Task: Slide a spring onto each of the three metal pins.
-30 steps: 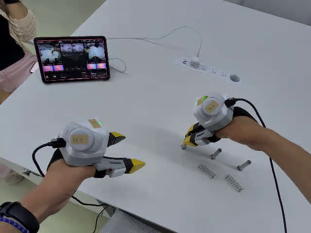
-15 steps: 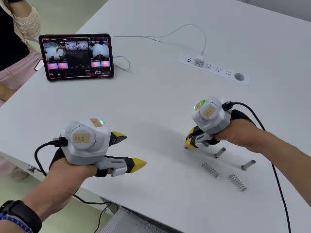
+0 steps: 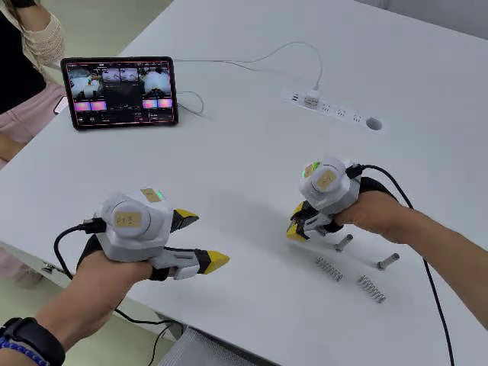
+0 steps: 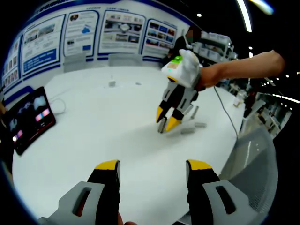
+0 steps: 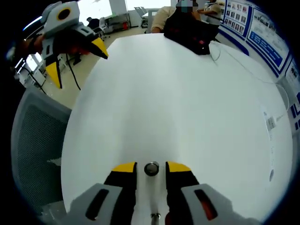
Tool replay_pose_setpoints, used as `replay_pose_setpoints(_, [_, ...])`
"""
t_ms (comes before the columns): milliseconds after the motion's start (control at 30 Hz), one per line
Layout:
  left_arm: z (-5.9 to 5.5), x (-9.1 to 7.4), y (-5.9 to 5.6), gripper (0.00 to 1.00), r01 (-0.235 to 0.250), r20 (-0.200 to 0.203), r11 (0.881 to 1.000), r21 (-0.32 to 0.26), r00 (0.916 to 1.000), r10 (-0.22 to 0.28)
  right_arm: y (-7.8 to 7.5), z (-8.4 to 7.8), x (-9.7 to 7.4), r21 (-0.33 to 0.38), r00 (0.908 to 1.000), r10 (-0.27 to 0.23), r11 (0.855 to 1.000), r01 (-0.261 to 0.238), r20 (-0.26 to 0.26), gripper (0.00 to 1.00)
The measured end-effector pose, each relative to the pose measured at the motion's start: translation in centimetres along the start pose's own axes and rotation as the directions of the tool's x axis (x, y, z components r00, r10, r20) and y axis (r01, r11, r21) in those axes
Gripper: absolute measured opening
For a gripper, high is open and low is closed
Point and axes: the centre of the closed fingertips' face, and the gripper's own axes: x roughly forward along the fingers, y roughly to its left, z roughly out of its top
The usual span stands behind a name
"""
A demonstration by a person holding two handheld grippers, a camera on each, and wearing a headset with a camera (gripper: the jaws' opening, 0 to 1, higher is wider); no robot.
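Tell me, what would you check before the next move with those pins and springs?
1. Right gripper shut on a pin: ok.
2. Left gripper open and empty, free to fetch a spring: ok.
3. Two springs lying loose on the table: ok.
4. Two other pins bare, apart from the springs: ok.
5. Enough springs for all three pins: cannot tell.
6. Held pin lifted off the table: cannot tell.

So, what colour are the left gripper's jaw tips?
Yellow on the left gripper; best in left gripper view.
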Motion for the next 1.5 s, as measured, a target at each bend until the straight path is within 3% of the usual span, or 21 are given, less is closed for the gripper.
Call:
replay_pose_setpoints(100, [0.1,0.0,-0.1,0.58,0.002,0.005,1.000,-0.003,1.0000,-0.002,0.1,-0.3,-0.4,0.006,1.0000,-0.002,1.000,0.003,-0.007,0.35])
replay_pose_setpoints(233, [0.0,0.2,-0.5,0.58,0.011,0.002,1.000,0.001,0.9999,-0.011,-0.3,-0.5,-1.2,0.002,0.9987,-0.051,0.999,0.051,0.007,0.46])
replay_pose_setpoints(433, [0.5,0.5,-1.4,0.58,0.026,0.003,1.000,0.013,0.9997,-0.026,-0.4,-0.7,-2.4,0.070,0.9946,-0.092,0.994,0.088,0.050,0.51])
replay_pose_setpoints(667, [1.3,0.8,-2.0,0.58,0.036,0.001,0.999,0.033,0.9993,-0.036,-0.1,-0.6,-4.0,0.175,0.9832,-0.130,0.979,0.107,0.128,0.53])
replay_pose_setpoints(1067, [2.7,1.8,-3.3,0.58,0.053,-0.004,0.996,0.071,0.9986,-0.053,0.4,-0.7,-6.6,0.284,0.9449,-0.217,0.948,0.144,0.245,0.58])
replay_pose_setpoints(1367, [2.9,2.5,-4.0,0.60,0.060,-0.010,0.995,0.082,0.9982,-0.060,0.7,-2.0,-8.3,0.340,0.9207,-0.276,0.924,0.175,0.276,0.59])
replay_pose_setpoints(1500, [3.0,2.8,-4.3,0.60,0.066,-0.014,0.994,0.087,0.9978,-0.065,1.1,-3.1,-8.7,0.363,0.9170,-0.291,0.914,0.182,0.273,0.59])
